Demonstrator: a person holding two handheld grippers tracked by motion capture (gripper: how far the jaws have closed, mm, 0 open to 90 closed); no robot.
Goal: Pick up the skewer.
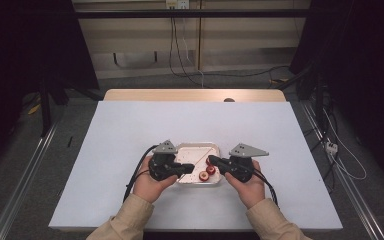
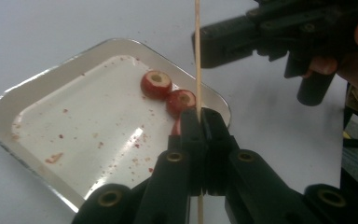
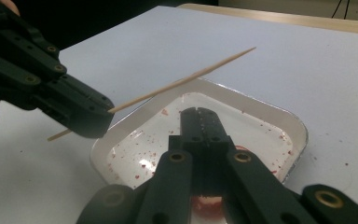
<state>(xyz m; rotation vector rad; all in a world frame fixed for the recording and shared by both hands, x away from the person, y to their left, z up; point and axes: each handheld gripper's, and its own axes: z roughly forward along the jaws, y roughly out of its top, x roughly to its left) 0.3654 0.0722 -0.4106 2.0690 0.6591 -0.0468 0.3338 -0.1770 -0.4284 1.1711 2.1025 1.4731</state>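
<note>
Desk (image 1: 130,150): white top, carries all items.
Tray (image 2: 9,112): white, shallow, red-speckled, near the desk's front edge between both hands.
Left hand-held gripper (image 2: 200,116): clenched on the skewer, above the tray's edge.
Right hand-held gripper (image 3: 199,114): jaws clenched together, nothing visible between them, over the tray.
Skewer (image 3: 186,81): thin wood, slanting above the tray.
Fruit pieces (image 2: 156,84): red, cored, lying in the tray's corner.

A white tray (image 2: 37,107), speckled with red crumbs, is sitting on a pale grey table (image 1: 130,130). Red fruit rings (image 2: 156,84) with tan centres are lying at its three o'clock edge. A pale wooden skewer (image 3: 182,83) is showing between black fingers (image 2: 192,135).
</note>
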